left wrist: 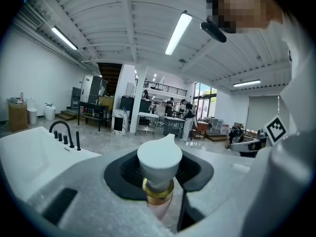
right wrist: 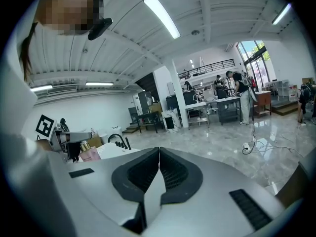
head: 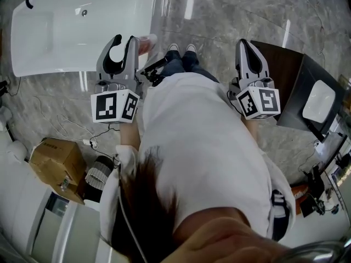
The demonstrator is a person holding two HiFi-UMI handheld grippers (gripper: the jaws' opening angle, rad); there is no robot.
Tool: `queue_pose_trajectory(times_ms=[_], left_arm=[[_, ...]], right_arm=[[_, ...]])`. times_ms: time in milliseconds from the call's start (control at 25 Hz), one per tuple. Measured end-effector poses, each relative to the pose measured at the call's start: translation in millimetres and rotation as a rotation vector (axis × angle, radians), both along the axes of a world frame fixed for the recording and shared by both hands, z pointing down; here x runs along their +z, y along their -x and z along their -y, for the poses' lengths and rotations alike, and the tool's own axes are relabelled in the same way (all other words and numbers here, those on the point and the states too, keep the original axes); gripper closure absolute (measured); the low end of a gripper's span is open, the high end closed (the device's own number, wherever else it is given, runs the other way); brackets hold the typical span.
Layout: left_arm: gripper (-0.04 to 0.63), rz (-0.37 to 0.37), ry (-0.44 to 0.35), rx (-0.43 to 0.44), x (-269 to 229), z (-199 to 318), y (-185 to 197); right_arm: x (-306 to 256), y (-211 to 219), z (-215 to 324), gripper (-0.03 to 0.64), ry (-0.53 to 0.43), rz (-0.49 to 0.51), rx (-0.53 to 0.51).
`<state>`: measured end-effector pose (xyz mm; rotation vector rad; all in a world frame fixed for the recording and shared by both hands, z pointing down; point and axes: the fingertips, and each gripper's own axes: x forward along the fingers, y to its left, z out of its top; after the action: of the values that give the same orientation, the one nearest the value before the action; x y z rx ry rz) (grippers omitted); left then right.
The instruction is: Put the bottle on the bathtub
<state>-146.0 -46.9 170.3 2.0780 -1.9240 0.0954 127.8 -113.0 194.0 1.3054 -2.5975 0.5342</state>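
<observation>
In the head view a white bathtub [head: 82, 26] stands at the upper left. My left gripper [head: 124, 40] hovers just off its near right corner, shut on a bottle with a white cap [head: 117, 53] and a pink body [head: 146, 41]. The left gripper view shows the cap [left wrist: 159, 158] and gold collar [left wrist: 158, 188] clamped between the dark pads, with the bathtub [left wrist: 27, 159] and its black faucet [left wrist: 61, 131] to the left. My right gripper [head: 248, 45] is shut on nothing, its pads [right wrist: 170, 172] meeting. From the right gripper view the pink bottle [right wrist: 91, 155] and the tub [right wrist: 111, 150] lie at the left.
A cardboard box [head: 57, 160] sits on the floor at the lower left, with a cable [head: 71, 127] trailing beside it. A dark cabinet [head: 285, 73] carrying a white basin [head: 319, 100] stands to the right. The person's shoes [head: 182, 49] are between the grippers. Tables and people stand far off.
</observation>
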Motion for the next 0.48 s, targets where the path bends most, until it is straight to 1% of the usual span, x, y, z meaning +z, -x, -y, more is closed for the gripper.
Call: queue_pose_trajectory(times_ms=[240, 480], left_arm=[[0.451, 0.011, -0.003, 0.037, 1, 22, 9], [0.451, 0.015, 0.018, 0.083, 16, 46, 12]], right_arm=[[2, 12, 4, 0.604, 0.01, 0.003, 0.025], [10, 6, 10, 0.604, 0.024, -0.011, 0.075]])
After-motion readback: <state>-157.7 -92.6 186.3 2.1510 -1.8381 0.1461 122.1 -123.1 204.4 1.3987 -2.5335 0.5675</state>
